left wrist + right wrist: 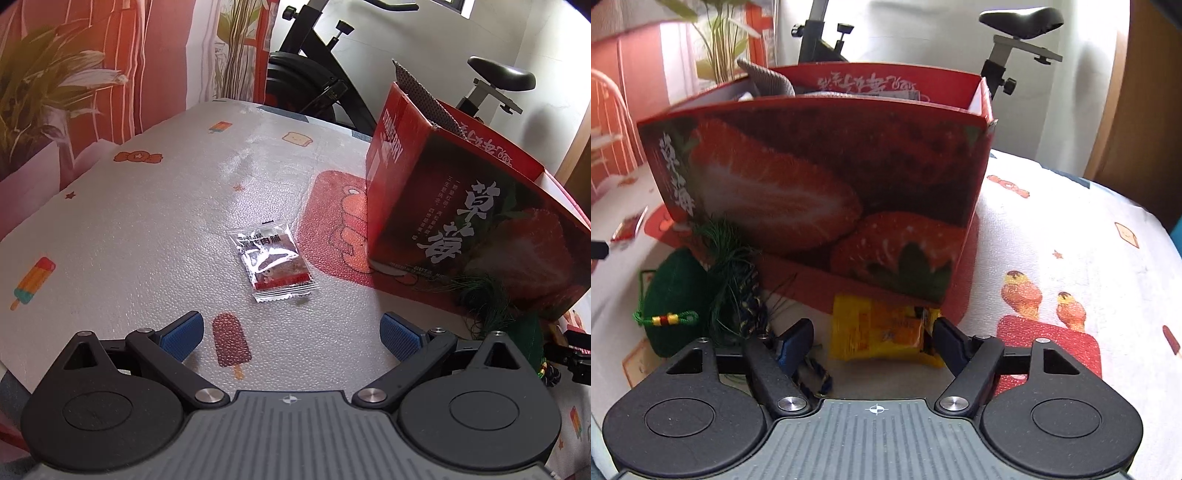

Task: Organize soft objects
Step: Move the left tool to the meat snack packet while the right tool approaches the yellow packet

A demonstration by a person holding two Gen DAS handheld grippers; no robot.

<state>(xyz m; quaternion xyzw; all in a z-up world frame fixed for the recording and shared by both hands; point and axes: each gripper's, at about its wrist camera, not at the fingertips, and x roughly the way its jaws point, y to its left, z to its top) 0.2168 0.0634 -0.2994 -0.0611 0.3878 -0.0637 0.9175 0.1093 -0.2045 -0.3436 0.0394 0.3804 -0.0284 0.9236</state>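
A clear snack packet (271,260) with a red label lies flat on the patterned tablecloth. My left gripper (291,332) is open and empty, just short of it. The red strawberry box (461,221) stands to its right, with a grey patterned cloth (424,99) hanging over its rim. In the right wrist view the box (827,177) fills the middle. A yellow snack packet (879,332) lies on the table at its foot, between the open fingers of my right gripper (873,341). A green tasselled sachet (676,295) lies to the left.
An exercise bike (321,70) stands behind the table, its saddle (1023,18) above the box. A red plant-print curtain (74,74) hangs at the left. The table's far edge (295,114) runs behind the box. A blue-yellow cord (816,376) lies under my right gripper's left finger.
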